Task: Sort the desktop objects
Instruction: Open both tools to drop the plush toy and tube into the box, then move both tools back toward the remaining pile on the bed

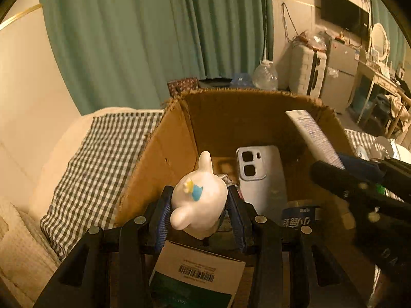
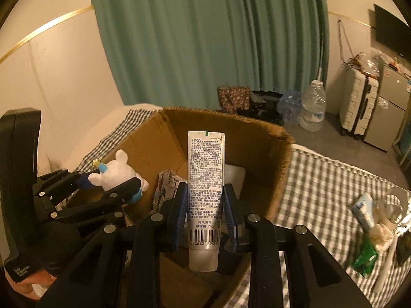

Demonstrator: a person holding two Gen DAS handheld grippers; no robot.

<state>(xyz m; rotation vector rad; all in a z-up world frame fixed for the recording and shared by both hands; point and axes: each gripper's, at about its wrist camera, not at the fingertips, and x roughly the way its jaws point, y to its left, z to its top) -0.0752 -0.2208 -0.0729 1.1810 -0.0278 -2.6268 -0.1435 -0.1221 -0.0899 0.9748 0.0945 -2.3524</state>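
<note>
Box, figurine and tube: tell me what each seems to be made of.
Box: corrugated cardboard, matte brown, with frayed cut edges.
Figurine: probably vinyl or glazed ceramic; smooth white surface with soft highlights, painted blue and yellow details.
Tube: likely plastic laminate, slightly glossy white with printed text, a flat crimped end and a translucent cap.

A bed with a checked cover (image 2: 321, 179) holds the brown box (image 2: 277, 154), and small packets (image 2: 364, 210) lie right of the tongs.

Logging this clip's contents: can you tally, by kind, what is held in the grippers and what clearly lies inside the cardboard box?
Held toy figure: 1
Held tube: 1
Phone case in the cardboard box: 1
Barcoded carton: 1
Tape roll: 1
Total: 5
</note>
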